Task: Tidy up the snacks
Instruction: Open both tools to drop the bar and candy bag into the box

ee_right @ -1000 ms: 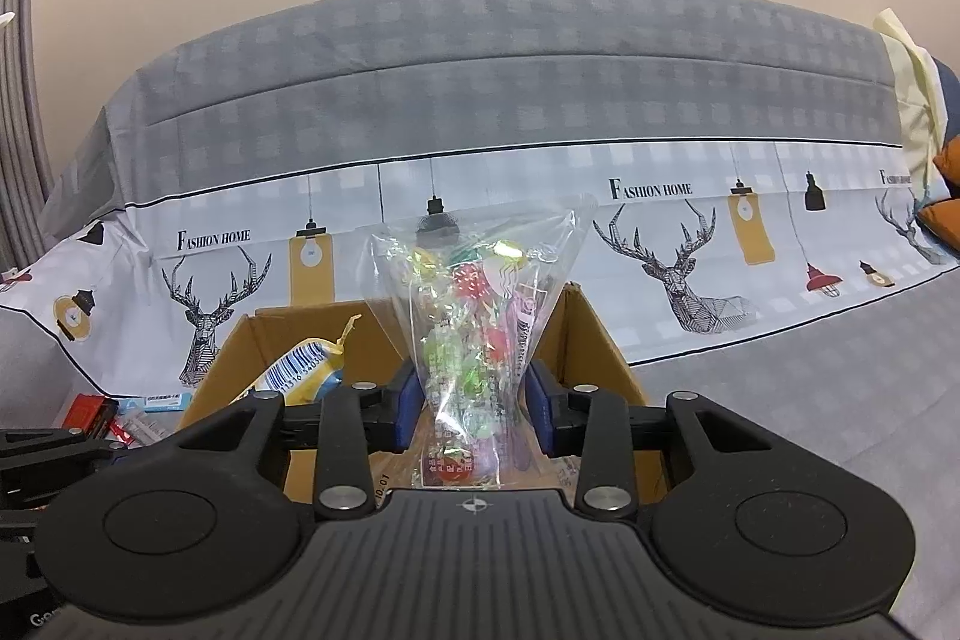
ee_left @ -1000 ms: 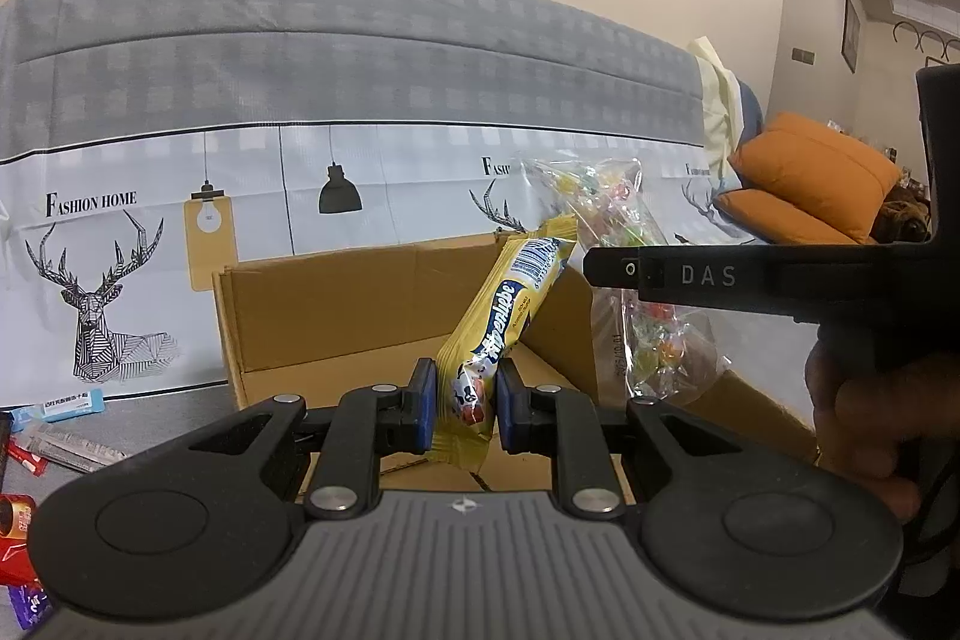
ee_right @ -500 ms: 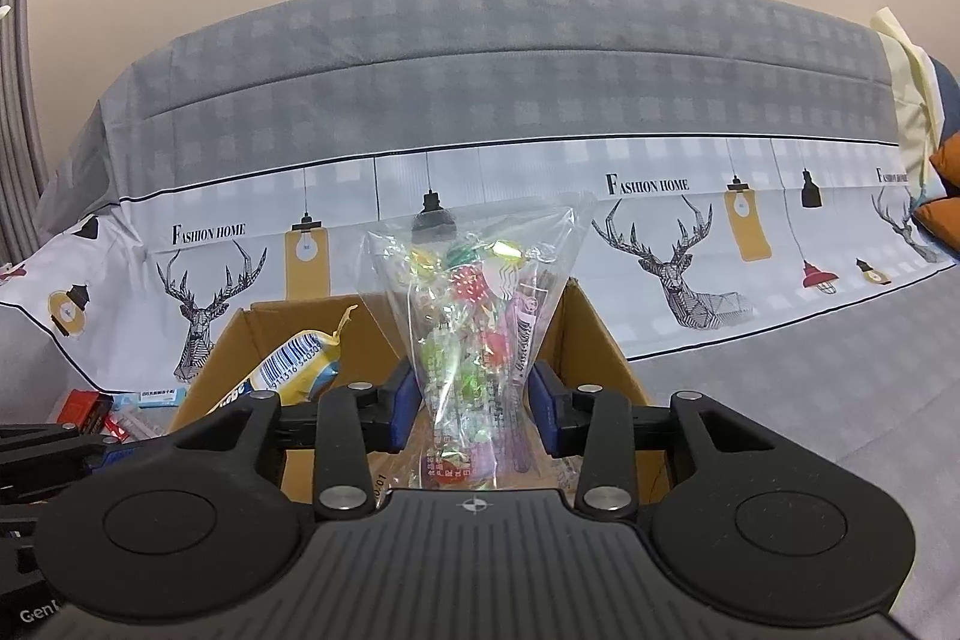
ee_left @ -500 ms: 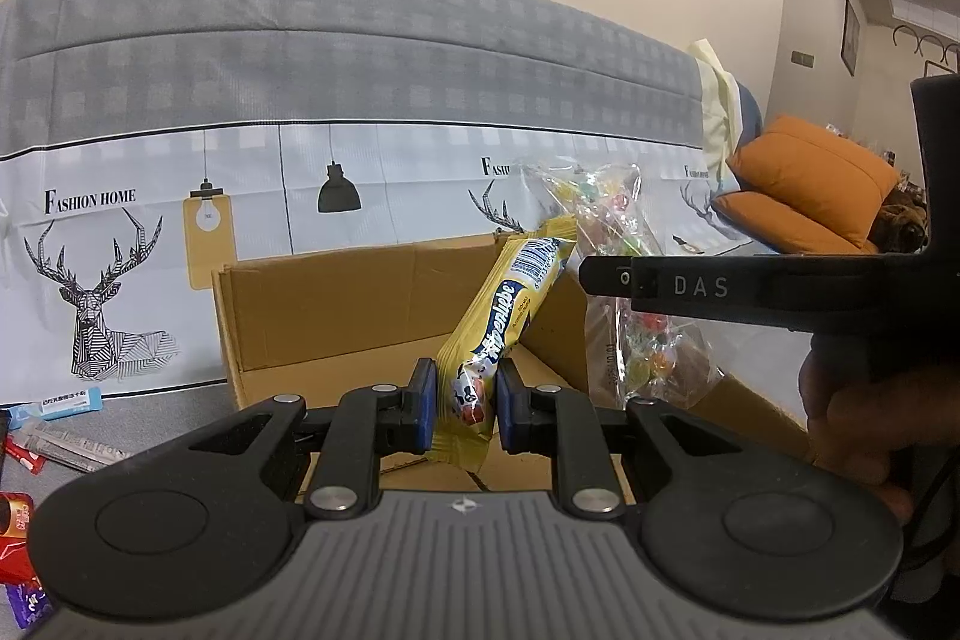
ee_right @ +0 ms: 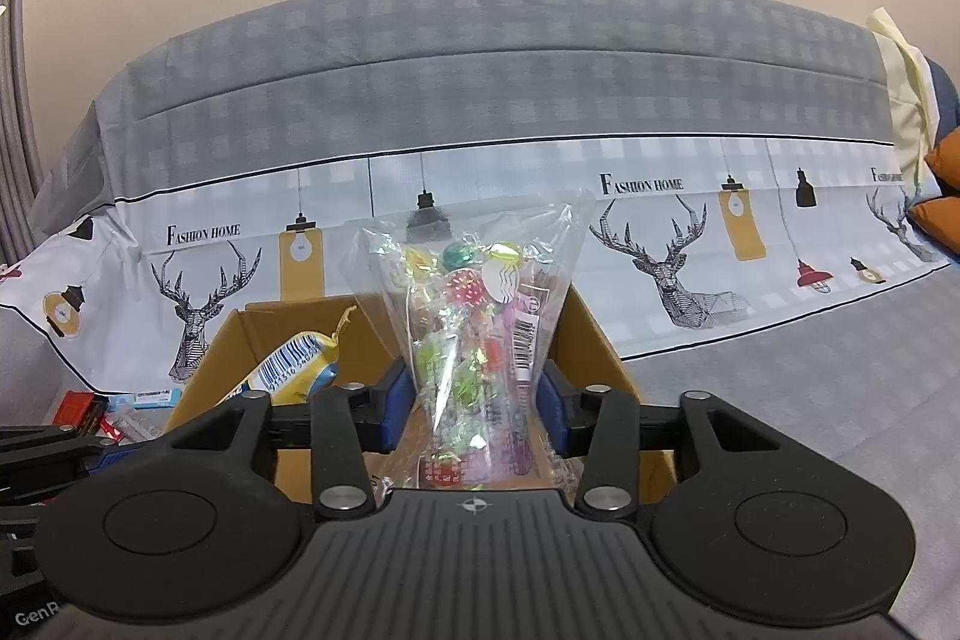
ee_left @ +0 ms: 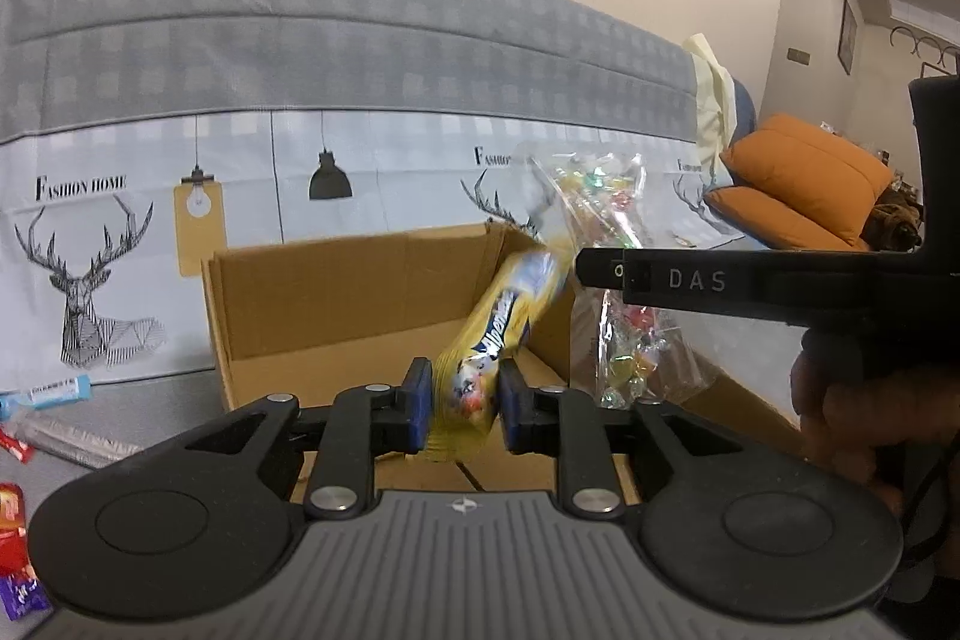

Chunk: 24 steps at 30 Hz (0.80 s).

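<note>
I have both tongs over the open brown cardboard box [ee_left: 360, 304], and both have just been spreading their jaws to let their loads go. In the left tongs [ee_left: 461, 403] the yellow plastic candy packet with blue lettering [ee_left: 501, 328] stands between the blue pads, leaning up and to the right; a gap shows beside each pad, and the packet's top is blurred, so I judge it released and already sliding. In the right tongs [ee_right: 474, 403] the clear cellophane bag of coloured wrapped sweets [ee_right: 474, 328] stands upright between the pads, which sit clear of its sides, so that one is let go too. Both snacks are over the box's inside, forward of the tongs, not yet lying on its floor as far as I can see. To do this well, I would keep both tools steady and let the jaws open fully before drawing back, so that neither wrapper catches on a pad and gets dragged over the near wall. The cellophane bag is tall and floppy and could tip towards the box's right wall, so I would wait until it settles. Both tongs point forward and somewhat downward into the box, side by side; from the left view the right tool's black bar crosses just right of the packet, with the hand [ee_left: 852, 412] gripping its handle.
</note>
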Tool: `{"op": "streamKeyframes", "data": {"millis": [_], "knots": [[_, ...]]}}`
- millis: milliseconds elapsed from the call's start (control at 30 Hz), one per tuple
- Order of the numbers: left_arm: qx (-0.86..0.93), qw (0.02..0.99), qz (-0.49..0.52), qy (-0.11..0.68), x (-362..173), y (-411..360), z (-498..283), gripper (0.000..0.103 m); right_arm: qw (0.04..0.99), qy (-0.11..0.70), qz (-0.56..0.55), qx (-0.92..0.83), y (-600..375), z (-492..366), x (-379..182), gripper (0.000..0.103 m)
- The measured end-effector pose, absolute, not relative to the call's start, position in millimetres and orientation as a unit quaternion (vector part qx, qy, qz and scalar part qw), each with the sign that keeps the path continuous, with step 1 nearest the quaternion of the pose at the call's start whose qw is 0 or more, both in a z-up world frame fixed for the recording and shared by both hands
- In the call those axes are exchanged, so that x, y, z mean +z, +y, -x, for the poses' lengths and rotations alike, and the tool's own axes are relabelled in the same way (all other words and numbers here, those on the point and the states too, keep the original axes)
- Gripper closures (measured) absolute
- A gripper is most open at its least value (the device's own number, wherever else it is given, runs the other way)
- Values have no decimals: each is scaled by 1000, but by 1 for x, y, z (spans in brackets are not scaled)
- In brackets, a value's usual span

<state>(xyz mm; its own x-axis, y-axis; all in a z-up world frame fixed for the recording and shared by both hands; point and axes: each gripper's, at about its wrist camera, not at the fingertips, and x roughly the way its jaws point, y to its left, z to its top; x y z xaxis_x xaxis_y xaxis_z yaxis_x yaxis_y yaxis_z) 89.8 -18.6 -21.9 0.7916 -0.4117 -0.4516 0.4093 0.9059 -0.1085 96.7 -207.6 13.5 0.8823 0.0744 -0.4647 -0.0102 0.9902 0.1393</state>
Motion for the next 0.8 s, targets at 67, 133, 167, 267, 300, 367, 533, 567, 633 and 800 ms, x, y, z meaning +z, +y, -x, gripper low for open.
{"op": "streamKeyframes", "data": {"millis": [67, 133, 167, 267, 300, 367, 533, 567, 633, 800], "knots": [[-206, 950, 6, 235, -21, -16, -90, 58, 967, 246, -61, -1, -211, -98, 13, 25], [-193, 953, 17, 235, -20, -10, -91, 57, 966, 249, -69, -18, -216, -99, 12, 26], [-185, 954, 24, 237, -19, -6, -93, 56, 964, 255, -71, -29, -221, -100, 11, 26], [-160, 954, 46, 249, -20, 6, -97, 54, 954, 281, -84, -58, -236, -104, 3, 26], [-149, 955, 50, 253, -20, 10, -99, 54, 951, 288, -93, -62, -242, -105, 2, 26], [-127, 955, 51, 264, -22, 15, -102, 54, 947, 300, -90, -76, -250, -104, -2, 26], [-97, 948, 59, 298, -31, 26, -109, 54, 922, 365, -67, -112, -264, -110, -24, 26], [-97, 948, 57, 299, -33, 26, -110, 54, 915, 382, -67, -115, -267, -111, -29, 27], [-99, 949, 46, 296, -33, 24, -108, 55, 906, 404, -63, -112, -272, -113, -37, 47], [-120, 946, 36, 298, -34, 17, -103, 57, 909, 405, -43, -86, -272, -105, -40, 81]]}}
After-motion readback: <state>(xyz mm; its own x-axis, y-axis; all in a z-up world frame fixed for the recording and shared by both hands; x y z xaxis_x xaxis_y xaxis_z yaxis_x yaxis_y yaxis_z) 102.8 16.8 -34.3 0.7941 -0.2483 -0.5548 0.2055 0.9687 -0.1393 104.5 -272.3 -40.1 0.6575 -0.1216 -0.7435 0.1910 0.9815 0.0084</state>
